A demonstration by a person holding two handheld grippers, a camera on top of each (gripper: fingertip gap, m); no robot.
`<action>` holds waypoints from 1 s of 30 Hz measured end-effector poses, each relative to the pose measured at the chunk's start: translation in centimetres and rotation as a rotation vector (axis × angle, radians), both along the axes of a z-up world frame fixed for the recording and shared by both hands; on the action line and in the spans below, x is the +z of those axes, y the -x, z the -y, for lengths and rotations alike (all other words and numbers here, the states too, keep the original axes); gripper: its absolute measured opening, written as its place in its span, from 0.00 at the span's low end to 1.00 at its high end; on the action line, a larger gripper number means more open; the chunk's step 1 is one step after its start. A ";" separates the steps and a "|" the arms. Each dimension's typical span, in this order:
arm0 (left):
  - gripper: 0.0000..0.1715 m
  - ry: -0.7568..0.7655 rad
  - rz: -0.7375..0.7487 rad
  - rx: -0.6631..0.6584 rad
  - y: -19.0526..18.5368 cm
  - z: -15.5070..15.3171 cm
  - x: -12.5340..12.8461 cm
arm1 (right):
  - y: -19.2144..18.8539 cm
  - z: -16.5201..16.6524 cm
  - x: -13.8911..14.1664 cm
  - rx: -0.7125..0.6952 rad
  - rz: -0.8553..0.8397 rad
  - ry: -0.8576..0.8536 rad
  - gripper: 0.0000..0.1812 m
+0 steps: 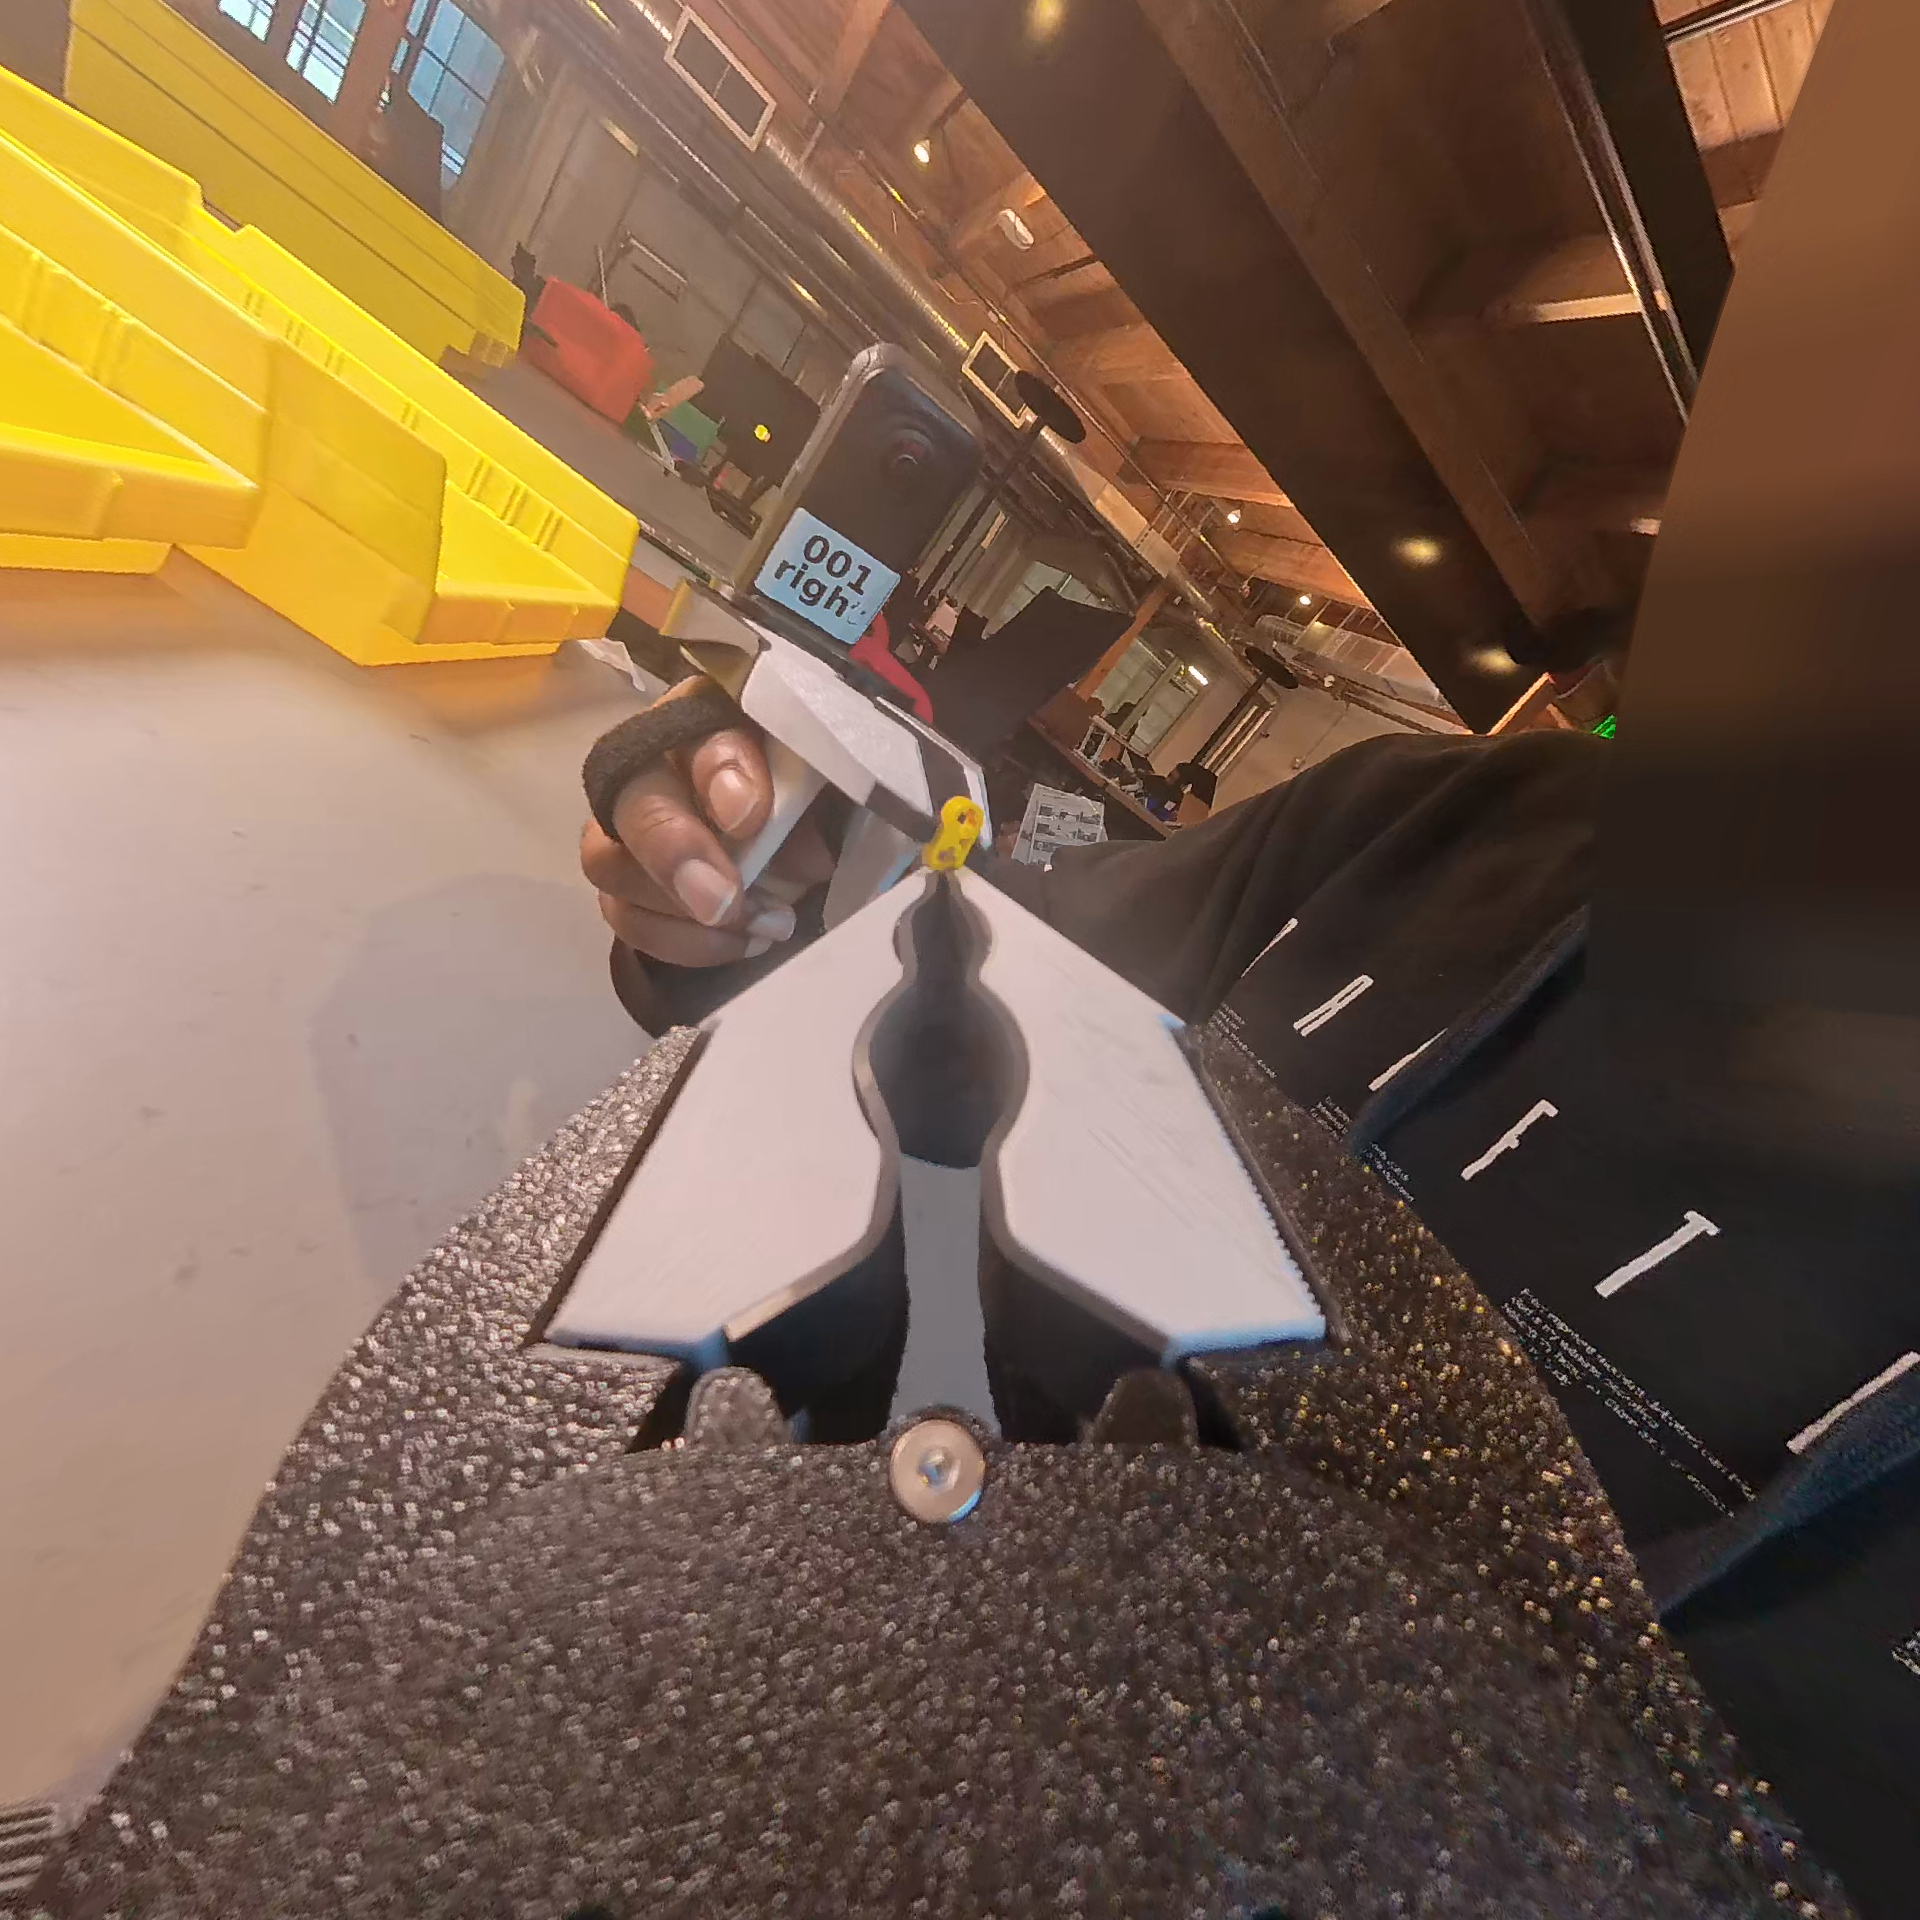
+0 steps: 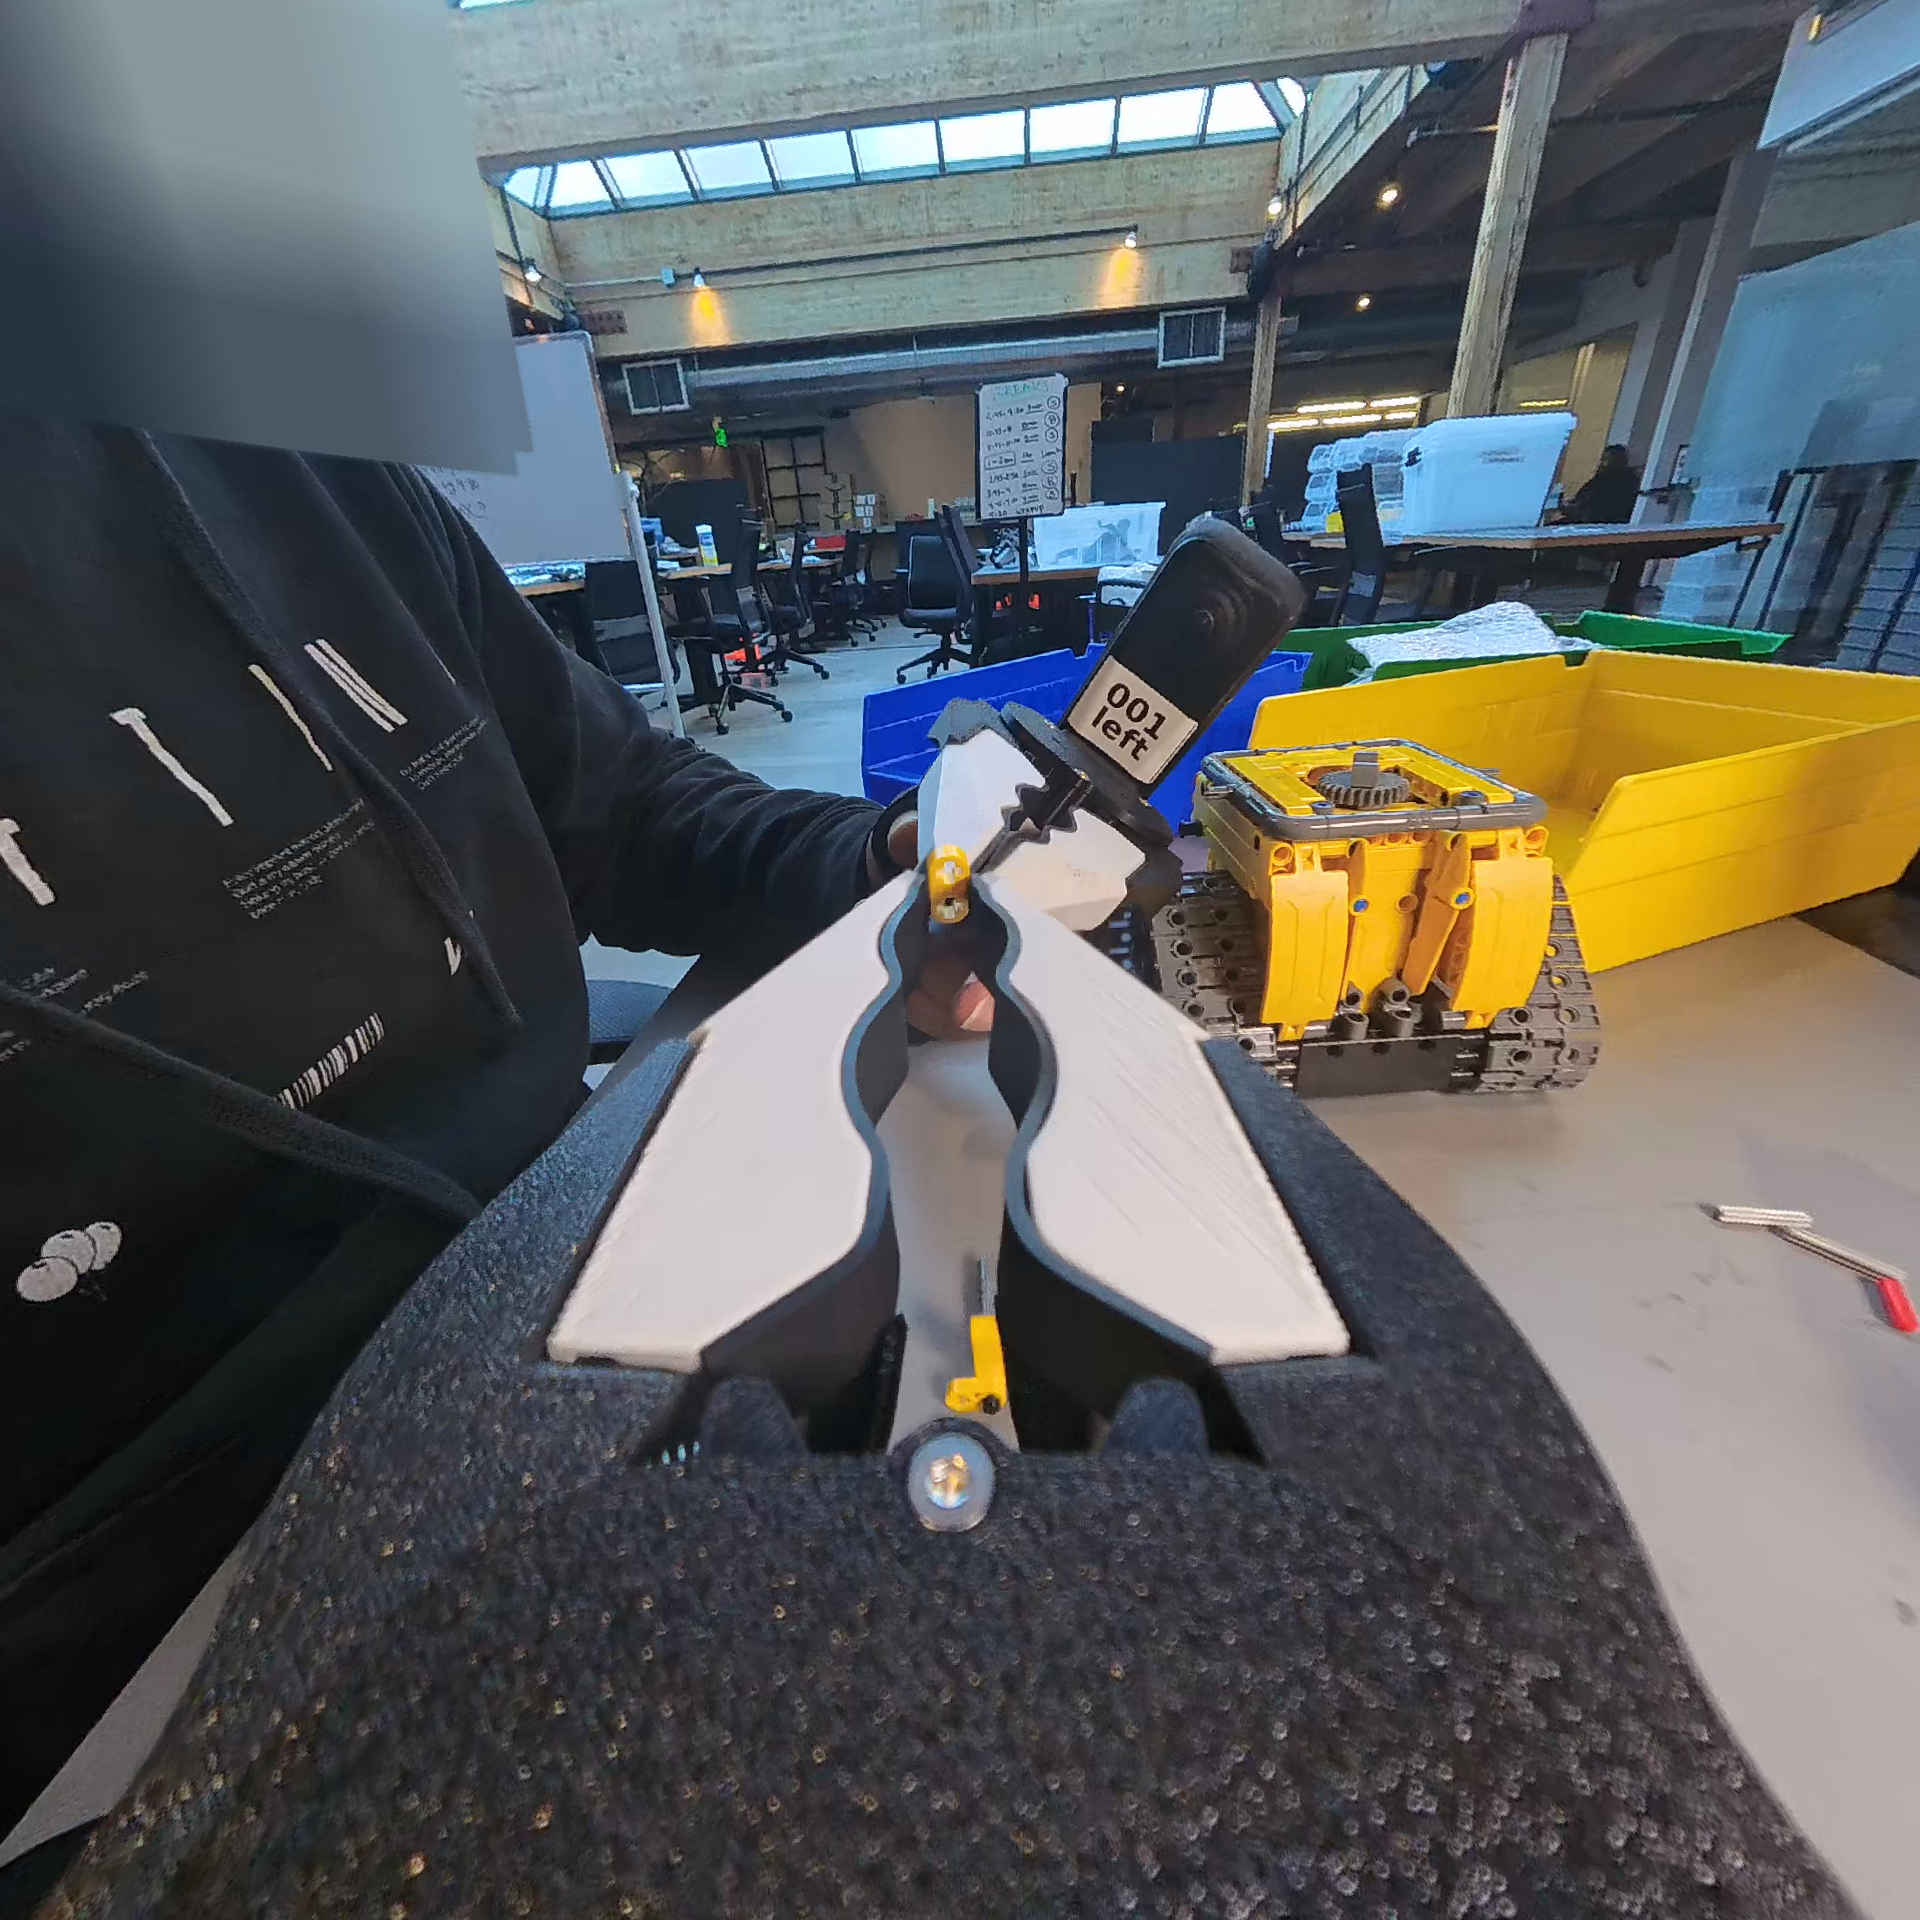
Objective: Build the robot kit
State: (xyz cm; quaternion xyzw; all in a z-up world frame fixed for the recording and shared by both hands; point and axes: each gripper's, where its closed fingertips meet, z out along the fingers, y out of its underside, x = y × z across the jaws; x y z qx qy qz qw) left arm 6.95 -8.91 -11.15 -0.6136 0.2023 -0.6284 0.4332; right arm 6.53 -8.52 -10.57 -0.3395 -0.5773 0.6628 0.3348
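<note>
glossy yellow plastic bins [image 2: 1621,821]

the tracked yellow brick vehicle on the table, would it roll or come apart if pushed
The yellow brick vehicle sits low and wide on black tracks, so it probably slides or crawls rather than tips. Built from snapped bricks, a hard shove might pop parts loose.

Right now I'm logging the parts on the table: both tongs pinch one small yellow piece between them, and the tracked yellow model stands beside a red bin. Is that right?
Not quite: the bin beside the tracked yellow model is yellow, not red, as the right wrist view shows. The rest holds: the left tongs and right tongs meet on the small yellow piece.
</note>
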 end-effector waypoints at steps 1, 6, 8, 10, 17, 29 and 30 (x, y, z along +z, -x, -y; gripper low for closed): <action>0.00 0.002 -0.002 0.009 0.1 -0.1 0.0 | -0.1 -0.1 0.1 0.001 -0.005 0.009 0.04; 0.08 0.011 0.011 -0.001 -0.2 -0.2 0.0 | 0.0 0.4 -0.1 0.033 0.009 0.005 0.04; 0.08 0.007 0.023 -0.028 -0.5 0.2 0.2 | -0.1 0.8 0.0 0.053 0.005 0.007 0.04; 0.05 0.008 0.034 -0.041 -0.6 0.4 0.3 | -0.1 0.7 0.0 0.048 0.003 0.009 0.04; 0.02 0.023 0.040 -0.044 -0.4 0.3 0.3 | -0.1 0.6 0.0 0.045 0.001 0.009 0.04; 0.01 0.026 0.055 -0.015 0.0 0.0 0.5 | 0.0 0.2 0.0 0.028 0.004 0.029 0.04; 0.01 0.027 0.055 -0.014 0.0 -0.1 0.5 | 0.0 0.2 0.0 0.030 0.005 0.032 0.04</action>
